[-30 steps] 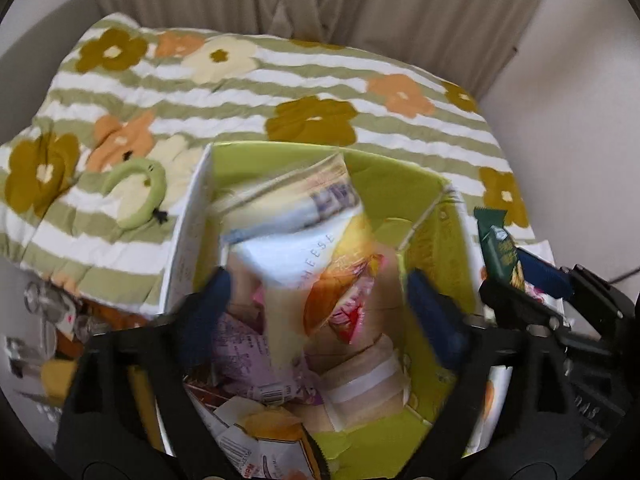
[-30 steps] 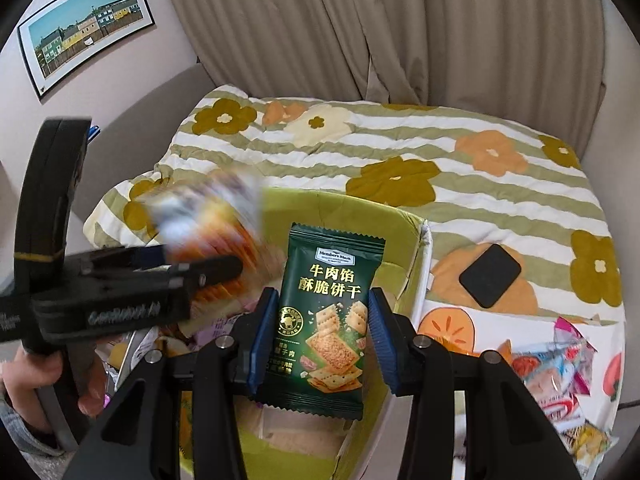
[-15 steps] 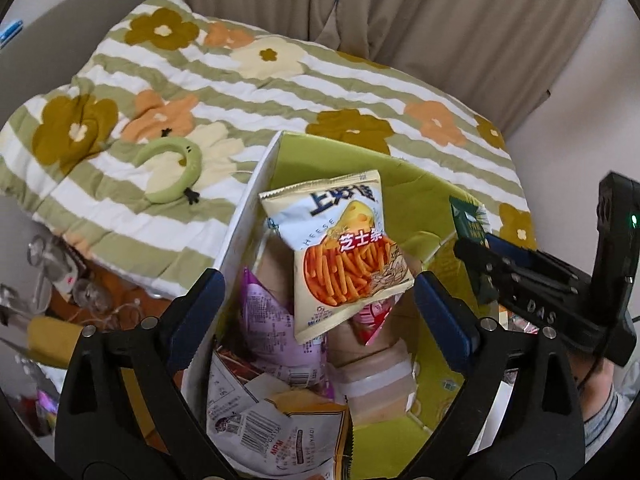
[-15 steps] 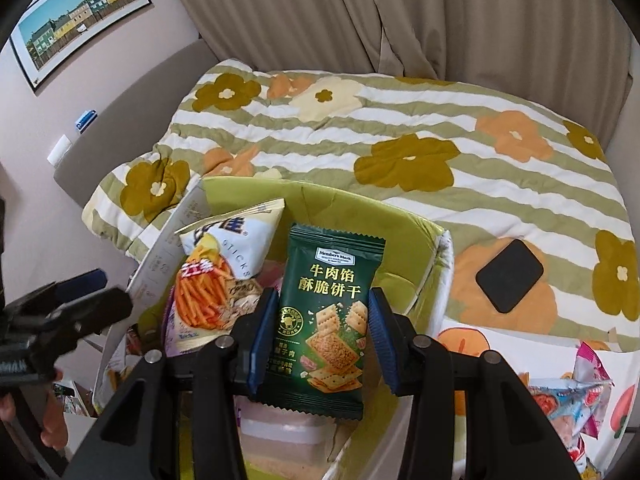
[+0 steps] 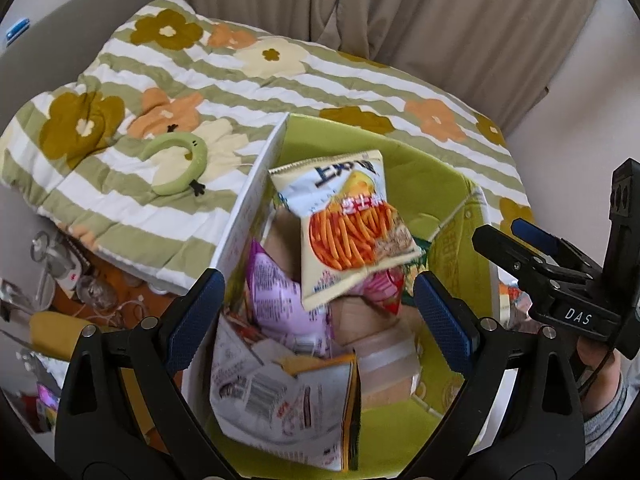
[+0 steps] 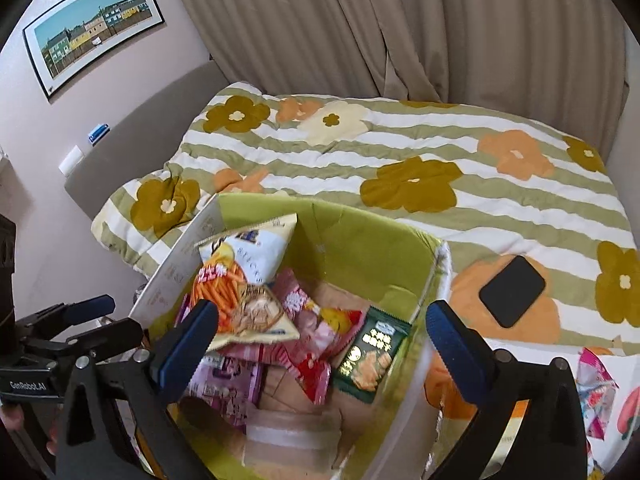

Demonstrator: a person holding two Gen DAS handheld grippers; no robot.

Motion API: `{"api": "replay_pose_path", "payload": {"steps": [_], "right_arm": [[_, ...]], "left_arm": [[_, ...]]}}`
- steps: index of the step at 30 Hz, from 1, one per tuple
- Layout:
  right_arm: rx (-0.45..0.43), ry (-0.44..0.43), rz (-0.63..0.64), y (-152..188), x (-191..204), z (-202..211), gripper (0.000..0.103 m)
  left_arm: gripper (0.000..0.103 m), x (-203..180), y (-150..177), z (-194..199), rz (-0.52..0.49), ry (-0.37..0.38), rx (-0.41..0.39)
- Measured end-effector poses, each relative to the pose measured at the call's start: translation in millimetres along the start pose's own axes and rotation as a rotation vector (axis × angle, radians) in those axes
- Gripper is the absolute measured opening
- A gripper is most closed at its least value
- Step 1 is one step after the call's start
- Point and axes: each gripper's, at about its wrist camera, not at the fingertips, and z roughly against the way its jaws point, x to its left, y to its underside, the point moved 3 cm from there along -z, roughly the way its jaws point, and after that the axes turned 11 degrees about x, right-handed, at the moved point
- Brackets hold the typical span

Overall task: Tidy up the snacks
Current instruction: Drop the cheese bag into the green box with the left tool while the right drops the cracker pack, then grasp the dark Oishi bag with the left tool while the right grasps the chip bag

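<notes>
A green cardboard box (image 5: 424, 176) with white outer walls stands on the bed and holds several snack packs; it also shows in the right wrist view (image 6: 372, 240). A white and orange cheese-stick bag (image 5: 348, 224) lies on top of the pile (image 6: 240, 276). A dark green cracker pack (image 6: 370, 354) lies inside the box by its right wall. Pink and purple packs (image 6: 308, 320) lie under them. My left gripper (image 5: 320, 316) is open and empty above the box. My right gripper (image 6: 320, 340) is open and empty above the box.
The bed has a striped flower quilt (image 6: 440, 152). A black phone (image 6: 512, 290) lies on it right of the box, loose snack packs (image 6: 596, 384) lie at the far right. A green ring toy (image 5: 180, 164) lies left of the box. Clutter (image 5: 60, 272) sits on the floor.
The left gripper let go of the cheese-stick bag, which now lies in the box. The right gripper opened and the green cracker pack dropped into the box.
</notes>
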Motion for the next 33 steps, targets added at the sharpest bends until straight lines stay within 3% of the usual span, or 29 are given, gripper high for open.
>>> {"api": "replay_pose_path", "payload": {"steps": [12, 19, 28, 33], "right_arm": [[-0.098, 0.033, -0.028, 37, 28, 65, 0.103], [-0.162, 0.105, -0.088, 74, 33, 110, 0.103], [-0.190, 0.238, -0.201, 134, 8, 165, 0.103], [-0.195, 0.333, -0.303, 172, -26, 195, 0.103]], "left_arm": [[0.095, -14, 36, 57, -0.093, 0.035, -0.091], [0.095, -36, 60, 79, -0.193, 0.095, -0.113], [0.095, -101, 87, 83, -0.370, 0.212, -0.092], [0.095, -146, 105, 77, -0.492, 0.237, -0.083]]}}
